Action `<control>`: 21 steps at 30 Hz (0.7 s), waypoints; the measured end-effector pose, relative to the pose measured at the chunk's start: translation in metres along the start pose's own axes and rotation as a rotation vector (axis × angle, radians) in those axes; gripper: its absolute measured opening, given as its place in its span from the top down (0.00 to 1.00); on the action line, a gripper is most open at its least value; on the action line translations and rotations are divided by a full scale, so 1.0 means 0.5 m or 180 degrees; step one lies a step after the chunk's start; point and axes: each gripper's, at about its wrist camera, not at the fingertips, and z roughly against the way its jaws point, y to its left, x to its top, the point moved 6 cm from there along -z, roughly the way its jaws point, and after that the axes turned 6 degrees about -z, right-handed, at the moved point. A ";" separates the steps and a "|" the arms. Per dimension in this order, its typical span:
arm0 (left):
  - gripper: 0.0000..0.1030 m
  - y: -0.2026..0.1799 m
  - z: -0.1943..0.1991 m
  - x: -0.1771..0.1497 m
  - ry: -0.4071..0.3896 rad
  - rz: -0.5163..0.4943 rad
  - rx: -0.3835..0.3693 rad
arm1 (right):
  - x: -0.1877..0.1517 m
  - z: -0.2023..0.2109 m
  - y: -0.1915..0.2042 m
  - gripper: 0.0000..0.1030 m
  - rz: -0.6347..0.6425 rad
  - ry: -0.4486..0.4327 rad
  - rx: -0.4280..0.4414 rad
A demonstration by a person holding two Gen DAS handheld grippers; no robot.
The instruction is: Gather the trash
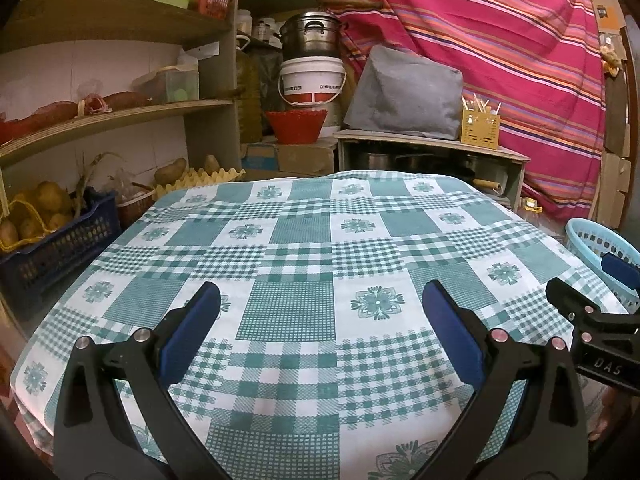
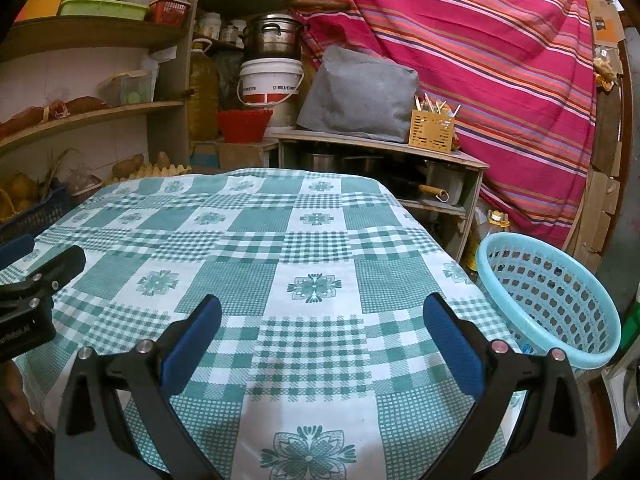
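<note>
A table with a green and white checked cloth [image 1: 304,248] fills both views, also in the right wrist view [image 2: 256,248]. No trash shows on it. A light blue plastic basket [image 2: 548,300] stands off the table's right side; its rim also shows in the left wrist view [image 1: 600,240]. My left gripper [image 1: 320,300] is open and empty over the near part of the cloth. My right gripper [image 2: 322,312] is open and empty over the near right part. Each gripper shows at the edge of the other's view.
Wooden shelves [image 1: 120,116] with potatoes, crates and tubs stand at the left. A pot on a white bucket [image 1: 312,80], a red bowl and a low cabinet [image 2: 380,148] with a grey bag stand behind the table. A striped cloth hangs at the right.
</note>
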 end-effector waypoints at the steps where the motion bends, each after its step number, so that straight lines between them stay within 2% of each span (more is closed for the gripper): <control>1: 0.05 0.000 0.000 0.000 -0.0002 -0.0002 -0.0002 | 0.000 0.000 -0.001 0.04 0.0000 0.0000 0.0004; 21: 0.05 0.003 0.003 -0.001 -0.0026 -0.0072 -0.0004 | 0.000 0.002 -0.004 0.04 -0.0002 -0.0015 -0.0009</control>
